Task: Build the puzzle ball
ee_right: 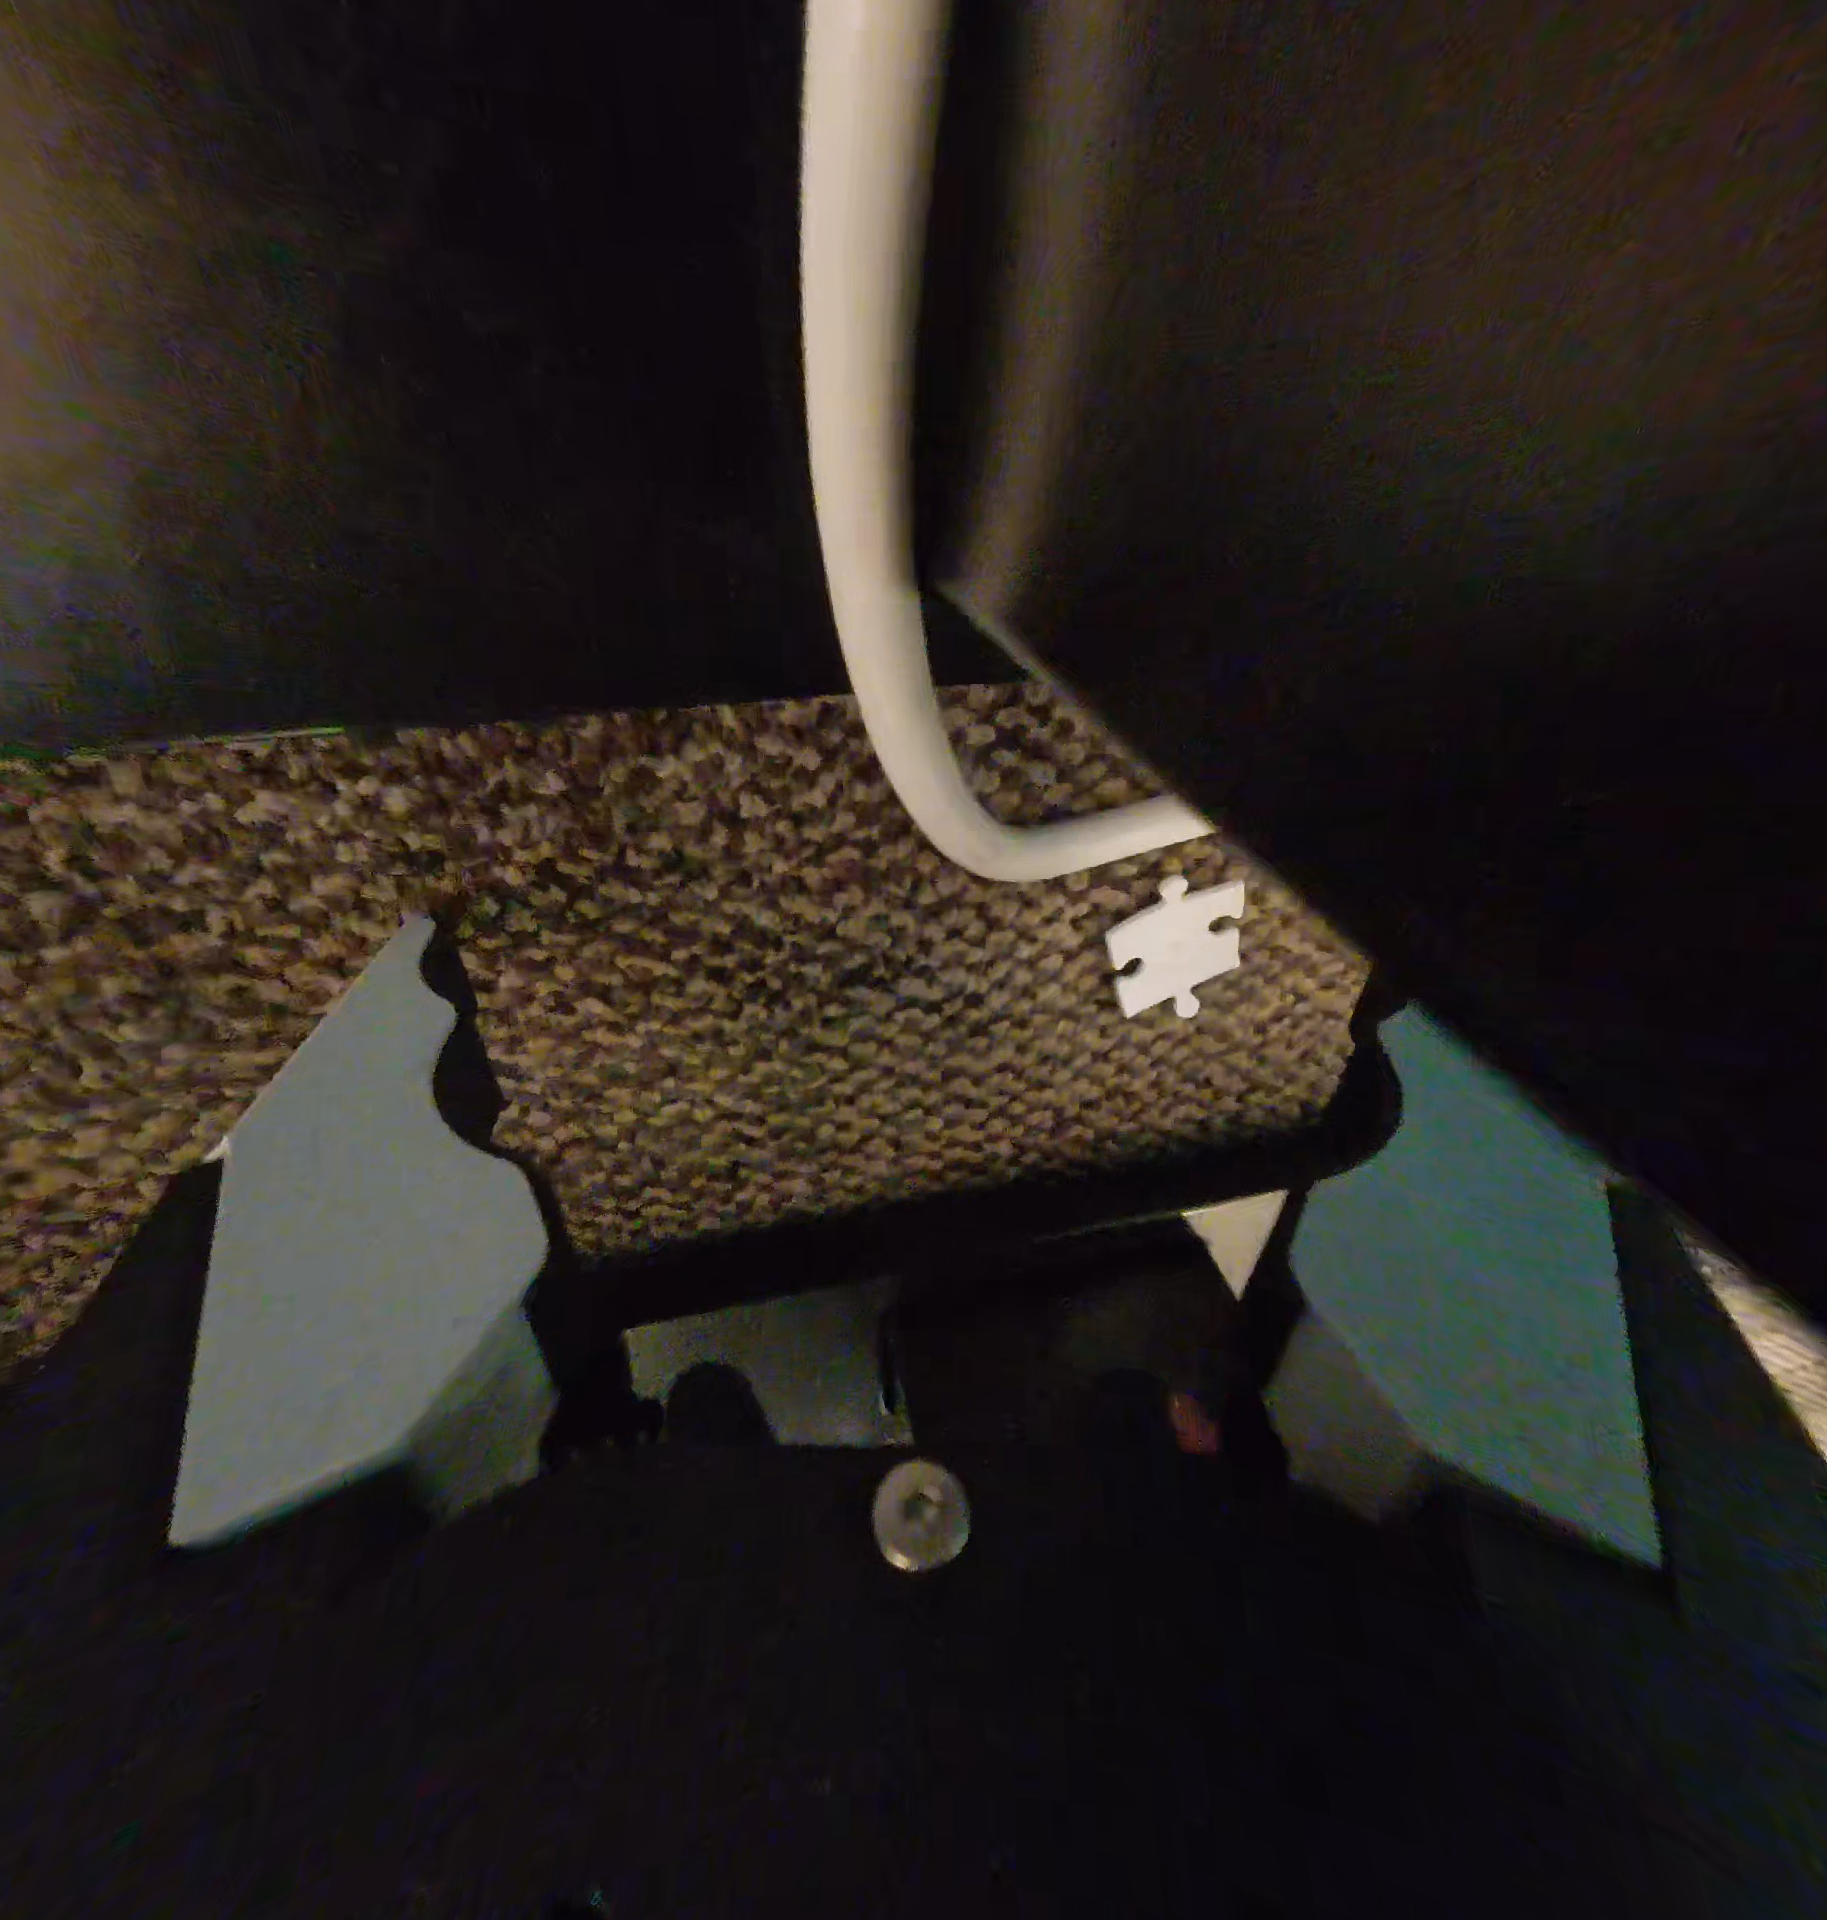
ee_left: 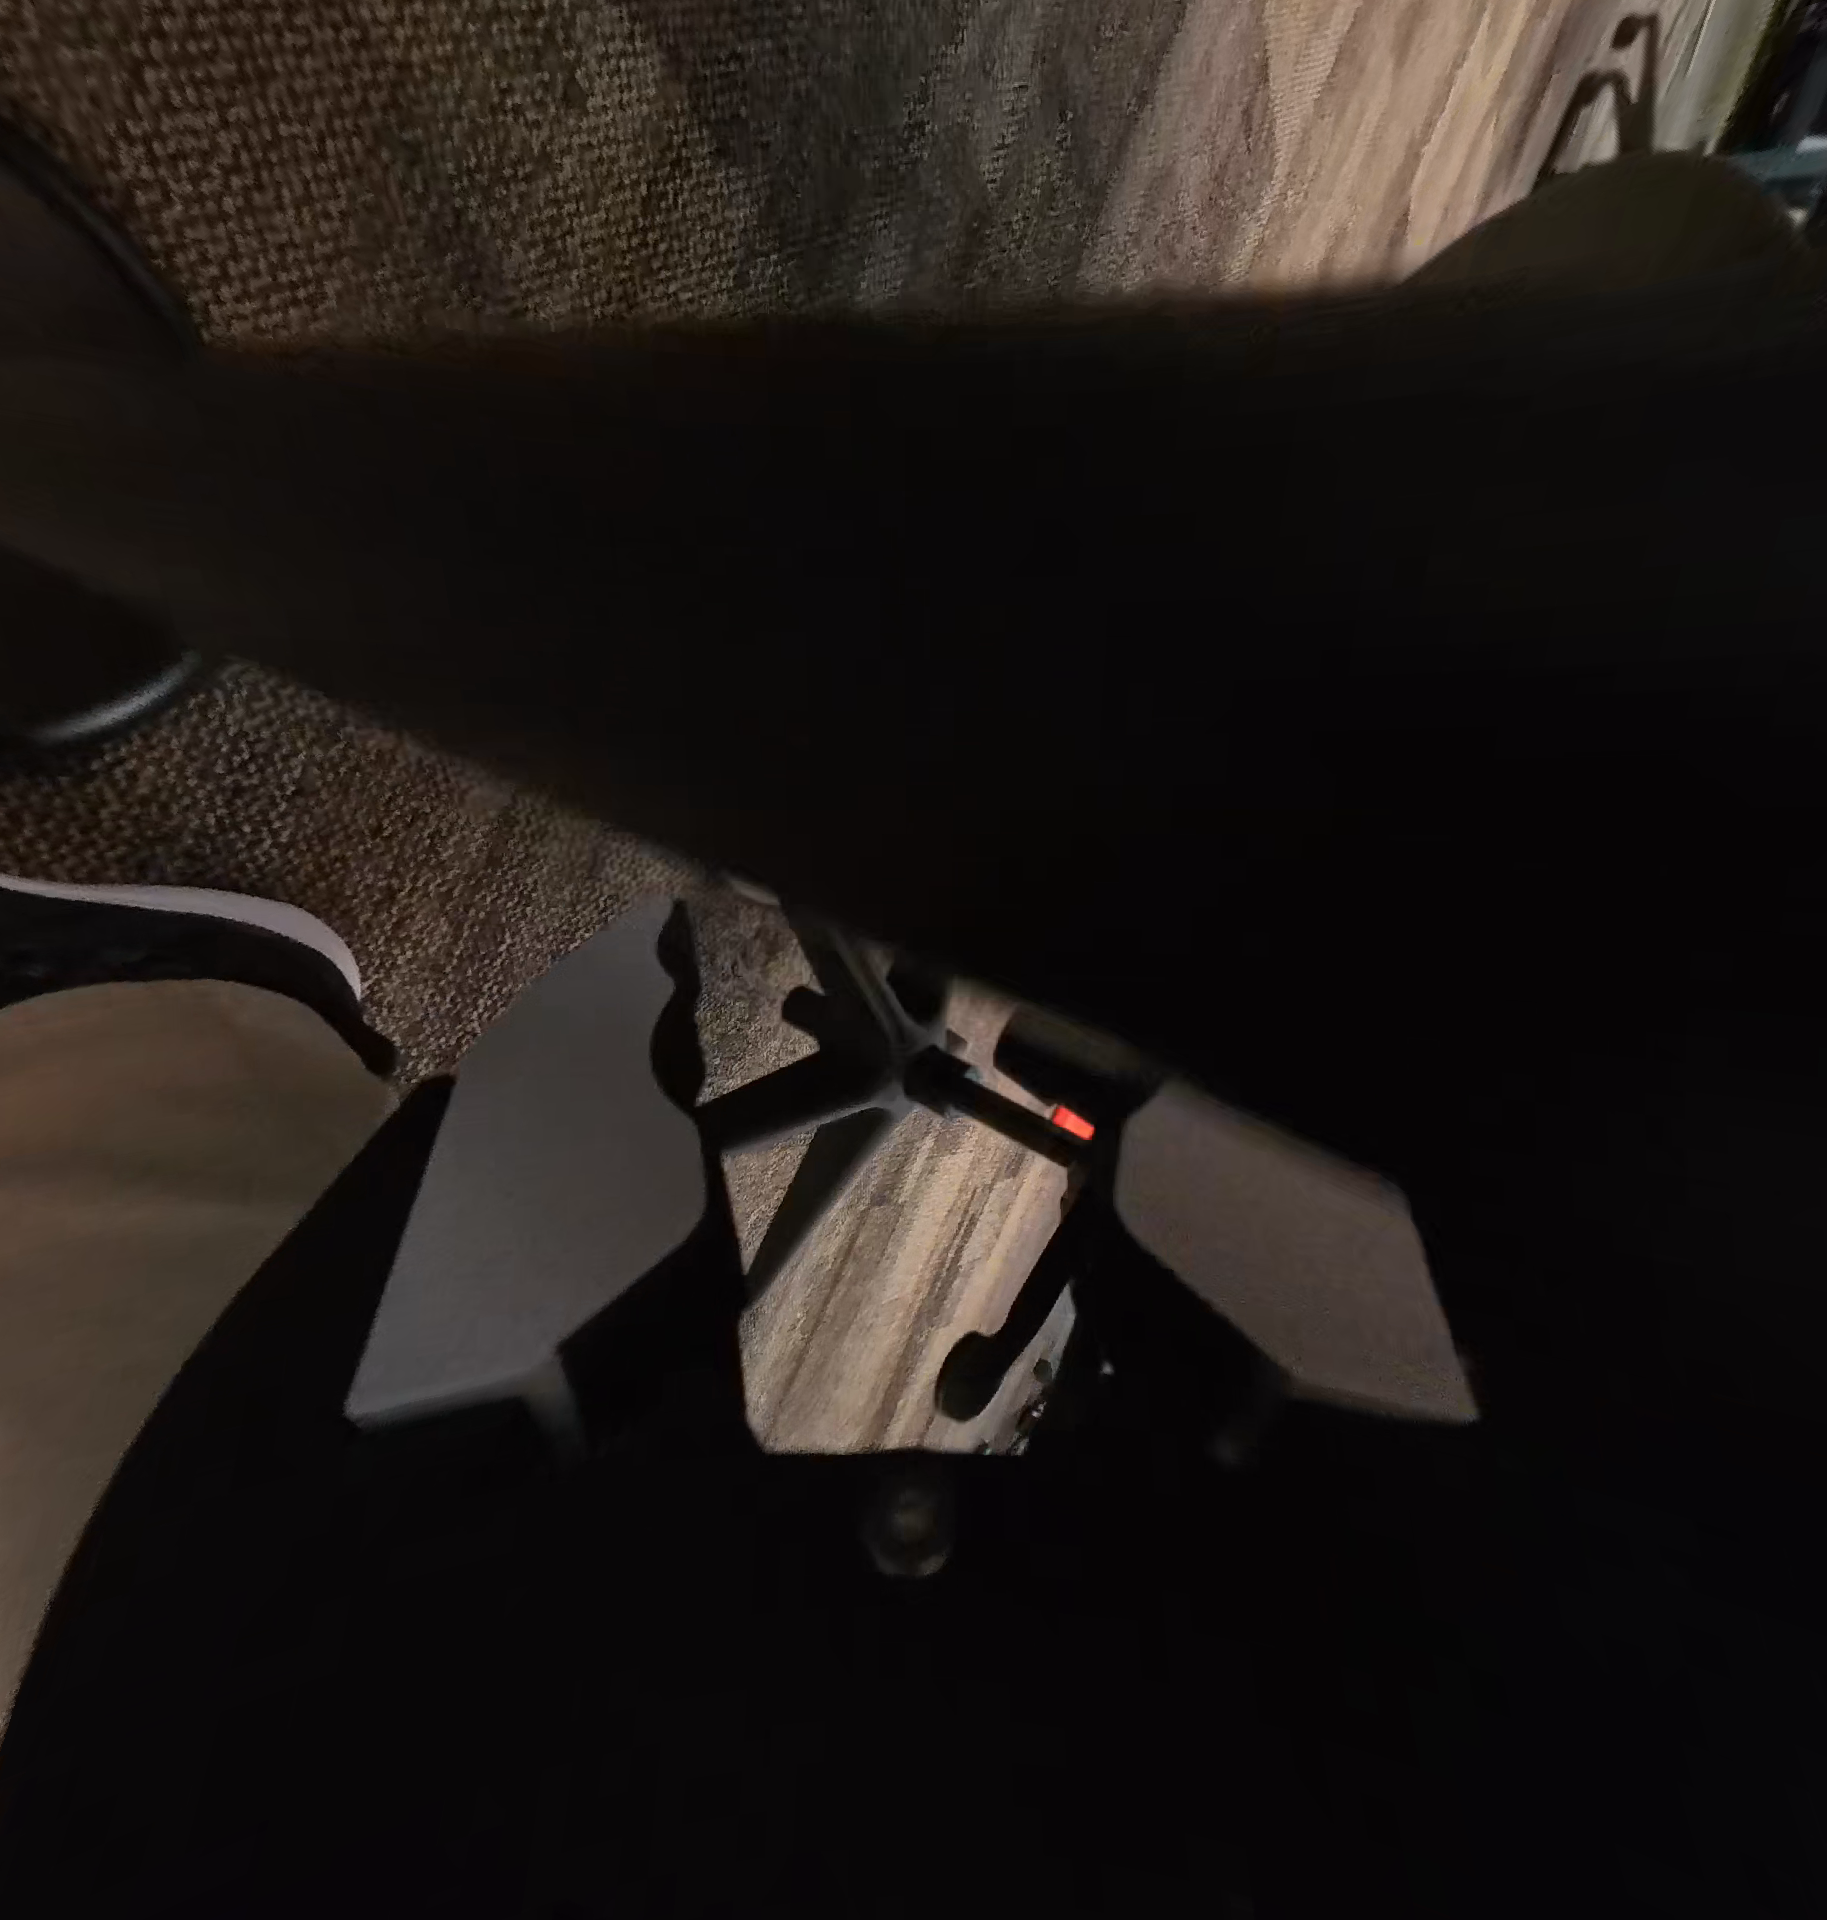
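Your right gripper has its jaws spread with nothing between them, over speckled carpet. The white puzzle piece lies right of centre, just below a white cable, near a dark panel's edge. Your left gripper is spread too, empty; a dark blurred mass hides most of that frame.

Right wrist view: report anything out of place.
One white puzzle piece lies alone on the carpet, beside a white cable and dark furniture, ahead of the open hand-held gripper. Odd: it belongs in the ball.
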The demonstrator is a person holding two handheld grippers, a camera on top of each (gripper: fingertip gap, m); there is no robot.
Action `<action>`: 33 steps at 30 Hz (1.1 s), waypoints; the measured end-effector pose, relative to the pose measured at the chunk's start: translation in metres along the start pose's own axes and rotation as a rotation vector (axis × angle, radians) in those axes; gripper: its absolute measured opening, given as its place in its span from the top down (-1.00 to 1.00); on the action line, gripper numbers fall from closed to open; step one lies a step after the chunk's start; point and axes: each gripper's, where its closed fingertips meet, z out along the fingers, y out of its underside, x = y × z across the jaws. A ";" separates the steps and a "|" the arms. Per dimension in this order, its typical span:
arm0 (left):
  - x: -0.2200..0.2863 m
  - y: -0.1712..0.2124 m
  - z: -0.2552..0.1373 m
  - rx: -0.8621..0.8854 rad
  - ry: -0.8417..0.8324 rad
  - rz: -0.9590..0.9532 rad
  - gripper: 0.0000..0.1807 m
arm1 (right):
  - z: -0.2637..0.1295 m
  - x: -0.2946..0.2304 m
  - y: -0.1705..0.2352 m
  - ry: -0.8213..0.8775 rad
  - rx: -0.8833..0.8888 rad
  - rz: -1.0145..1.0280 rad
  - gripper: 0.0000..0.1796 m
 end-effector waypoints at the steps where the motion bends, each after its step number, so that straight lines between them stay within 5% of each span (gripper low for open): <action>1: -0.002 0.003 -0.002 0.005 0.010 -0.012 0.15 | 0.001 0.002 -0.001 -0.004 -0.016 -0.029 -0.76; 5: -0.002 0.010 -0.006 0.008 0.030 -0.014 0.17 | 0.004 0.000 -0.006 -0.043 -0.007 -0.063 -0.68; 8: 0.006 0.009 -0.009 0.025 0.048 0.024 0.17 | 0.005 -0.013 -0.006 -0.152 -0.015 -0.075 -0.37; 16: 0.002 0.015 -0.015 0.034 0.051 0.017 0.18 | 0.003 -0.020 -0.002 -0.237 -0.030 -0.070 -0.18; 19: 0.011 0.013 -0.012 0.029 0.074 0.047 0.18 | -0.012 -0.040 0.018 -0.384 -0.152 -0.120 0.01; 23: 0.010 0.015 -0.014 0.028 0.073 0.049 0.18 | -0.021 -0.026 0.040 -0.319 -0.306 -0.121 -0.64; 28: 0.004 0.023 -0.010 0.005 0.071 0.036 0.18 | 0.007 0.009 0.041 -0.073 -0.343 -0.118 -0.77; 33: -0.002 0.030 -0.008 -0.019 0.072 0.017 0.18 | 0.018 0.013 0.029 -0.125 -0.283 -0.285 -0.78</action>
